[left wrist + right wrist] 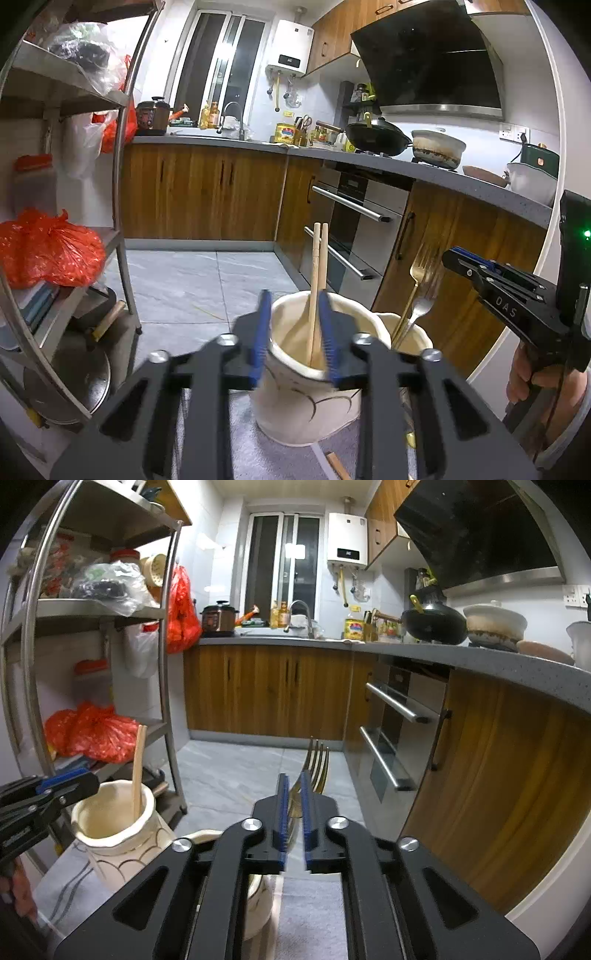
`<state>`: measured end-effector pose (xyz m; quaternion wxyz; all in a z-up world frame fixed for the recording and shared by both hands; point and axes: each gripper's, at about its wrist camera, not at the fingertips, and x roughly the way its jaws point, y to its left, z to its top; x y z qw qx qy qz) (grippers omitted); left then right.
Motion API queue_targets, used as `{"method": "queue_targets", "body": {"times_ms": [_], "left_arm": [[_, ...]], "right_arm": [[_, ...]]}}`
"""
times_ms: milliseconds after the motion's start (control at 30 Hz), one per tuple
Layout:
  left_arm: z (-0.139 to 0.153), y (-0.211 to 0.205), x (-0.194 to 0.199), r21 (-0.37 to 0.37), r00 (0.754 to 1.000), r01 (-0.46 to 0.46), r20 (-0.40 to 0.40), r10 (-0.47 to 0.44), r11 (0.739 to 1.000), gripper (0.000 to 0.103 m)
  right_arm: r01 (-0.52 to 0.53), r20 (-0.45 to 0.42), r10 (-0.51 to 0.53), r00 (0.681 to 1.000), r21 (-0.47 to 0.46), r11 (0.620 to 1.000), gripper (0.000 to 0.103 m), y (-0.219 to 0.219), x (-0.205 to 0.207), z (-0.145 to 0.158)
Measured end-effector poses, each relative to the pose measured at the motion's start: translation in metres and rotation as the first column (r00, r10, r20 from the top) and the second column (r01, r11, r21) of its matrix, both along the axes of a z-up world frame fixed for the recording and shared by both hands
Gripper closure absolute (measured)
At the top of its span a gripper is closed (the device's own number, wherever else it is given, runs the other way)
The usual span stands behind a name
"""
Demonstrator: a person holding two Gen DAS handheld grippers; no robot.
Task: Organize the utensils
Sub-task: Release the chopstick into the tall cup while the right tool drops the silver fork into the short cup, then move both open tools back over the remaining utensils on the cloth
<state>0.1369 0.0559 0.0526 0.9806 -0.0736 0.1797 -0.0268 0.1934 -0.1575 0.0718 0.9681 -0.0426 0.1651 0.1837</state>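
Left wrist view: I'm over a grey cloth (258, 454) on a table in a kitchen, with wood cabinets (199, 192), an oven (354, 236), a grey tile floor and a steel rack (74, 221) on the left. A cream ceramic holder (306, 402) with dark line markings stands on the cloth, two wooden chopsticks (318, 280) upright inside. My left gripper (295, 332) is narrowly parted around them; the chopsticks sit by the right pad, and I cannot tell whether it touches. A second cream holder (410, 339) just behind-right has two forks (421, 295). My right gripper (491, 280) reads "DAS".

Right wrist view: same kitchen. Right gripper (293, 812) is narrow, pads slightly apart, a gold fork (317, 760) between them. Chopstick holder (118, 834) sits left.
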Motion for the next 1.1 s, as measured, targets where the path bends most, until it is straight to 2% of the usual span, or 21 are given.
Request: {"method": "queue_targets", "body": {"times_ms": [67,200,267,333,367,433,567,933,1100], "left_arm": [[0.003,-0.002,-0.004,0.019,1.0,-0.003,-0.001,0.003,1.0,0.071],[0.009,-0.005,-0.014,0.05,1.0,0.0,0.005,0.0,0.999,0.051],[0.012,-0.006,-0.018,0.059,1.0,0.001,0.007,-0.001,0.998,0.045],[0.014,-0.008,-0.022,0.07,1.0,0.001,0.007,-0.002,0.998,0.034],[0.015,-0.008,-0.024,0.074,1.0,0.0,0.008,0.0,0.997,0.03],[0.017,-0.01,-0.029,0.087,1.0,-0.006,0.014,0.005,0.996,0.016],[0.023,-0.012,-0.041,0.115,1.0,-0.016,0.025,0.013,0.993,0.006],[0.03,-0.013,-0.072,0.119,1.0,-0.013,-0.008,0.014,0.993,0.006],[0.029,-0.012,-0.082,0.087,1.0,-0.003,-0.027,0.006,0.996,0.006]], "right_arm": [[-0.001,0.006,0.001,1.0,0.003,1.0,0.084,-0.001,-0.002,0.002],[-0.01,0.012,0.01,1.0,0.034,0.999,0.068,-0.008,-0.009,0.008],[-0.018,0.009,0.017,1.0,0.051,0.999,0.061,-0.011,-0.012,0.01],[-0.025,0.0,0.025,1.0,0.075,0.997,0.04,-0.016,-0.016,0.012],[-0.029,-0.002,0.03,1.0,0.087,0.996,0.033,-0.018,-0.018,0.013],[-0.038,-0.001,0.038,0.999,0.119,0.992,0.009,-0.026,-0.024,0.016],[-0.027,-0.004,0.028,1.0,0.137,0.99,0.005,-0.038,-0.034,0.02],[0.047,-0.037,-0.042,0.998,0.124,0.991,0.005,-0.066,-0.061,0.016],[0.07,-0.064,-0.062,0.996,0.125,0.99,0.005,-0.079,-0.07,0.01]]}}
